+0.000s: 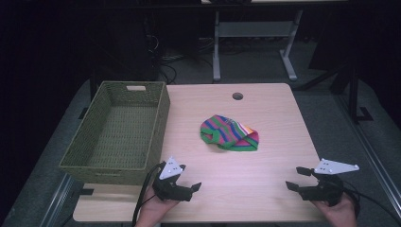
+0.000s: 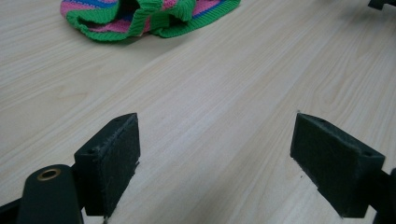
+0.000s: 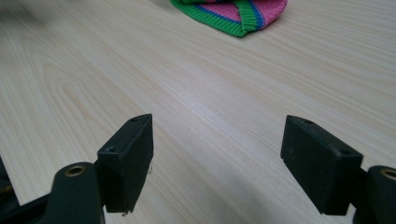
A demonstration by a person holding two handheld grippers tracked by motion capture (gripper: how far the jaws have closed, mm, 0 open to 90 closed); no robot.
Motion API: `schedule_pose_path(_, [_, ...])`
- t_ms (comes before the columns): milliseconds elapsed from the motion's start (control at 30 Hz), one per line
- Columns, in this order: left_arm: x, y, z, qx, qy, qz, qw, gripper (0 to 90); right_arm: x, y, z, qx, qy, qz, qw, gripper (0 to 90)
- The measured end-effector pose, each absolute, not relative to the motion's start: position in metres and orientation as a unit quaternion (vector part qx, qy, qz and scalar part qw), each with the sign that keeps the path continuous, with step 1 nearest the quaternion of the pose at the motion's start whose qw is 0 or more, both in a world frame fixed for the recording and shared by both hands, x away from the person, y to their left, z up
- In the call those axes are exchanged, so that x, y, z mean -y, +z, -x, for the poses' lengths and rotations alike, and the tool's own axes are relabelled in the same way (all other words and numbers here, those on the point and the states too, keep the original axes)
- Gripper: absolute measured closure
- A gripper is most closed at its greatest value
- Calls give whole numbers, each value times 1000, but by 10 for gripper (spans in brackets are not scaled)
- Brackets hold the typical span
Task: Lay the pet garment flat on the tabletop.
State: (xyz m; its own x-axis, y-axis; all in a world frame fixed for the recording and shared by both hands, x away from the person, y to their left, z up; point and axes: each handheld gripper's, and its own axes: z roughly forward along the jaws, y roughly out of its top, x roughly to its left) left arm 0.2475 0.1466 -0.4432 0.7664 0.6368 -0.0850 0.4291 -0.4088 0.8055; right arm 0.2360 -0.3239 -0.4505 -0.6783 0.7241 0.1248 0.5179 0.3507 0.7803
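A crumpled striped knit cloth [image 1: 230, 133], green, pink, blue and orange, lies near the middle of the light wooden table [image 1: 265, 189]. It shows again at the top of the left gripper view as the cloth [image 2: 140, 16] and at the top of the right gripper view as the cloth [image 3: 233, 11]. My left gripper [image 1: 188, 177] rests low over the table's front left, open, with bare wood between its jaws [image 2: 215, 154]. My right gripper [image 1: 296, 178] sits at the front right, open too, nothing between its pads [image 3: 217, 158]. Both point toward the cloth from a distance.
A green woven basket [image 1: 97, 158] stands on the table's left side, with nothing visible inside. A round cable hole [image 1: 237, 96] is near the far edge. Behind the table are desk legs [image 1: 216, 52] and cables on a dark floor.
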Motion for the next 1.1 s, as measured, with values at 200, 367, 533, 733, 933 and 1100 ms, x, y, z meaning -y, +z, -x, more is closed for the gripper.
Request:
schedule_pose_path(200, [-147,-444,-248,-320,118,-832,437,155,320,-444,-244,-817,429,-369,109,249])
schedule_pose_path(367, [-147,-444,-246,-318,117,-833,438,157,309,-436,-257,-829,422,-356,90,225])
schedule_pose_path(533, [-147,-444,-247,-317,107,-833,440,159,290,-419,-277,-847,406,-336,75,223])
schedule_pose_path(733, [-148,-445,-250,-321,104,-831,443,159,269,-398,-304,-849,413,-324,59,225])
schedule_pose_path(933, [-148,-445,-250,-319,106,-831,443,159,252,-385,-335,-861,394,-319,45,225])
schedule_pose_path(1100, [-147,-444,-249,-315,110,-833,441,159,240,-376,-351,-869,381,-313,45,225])
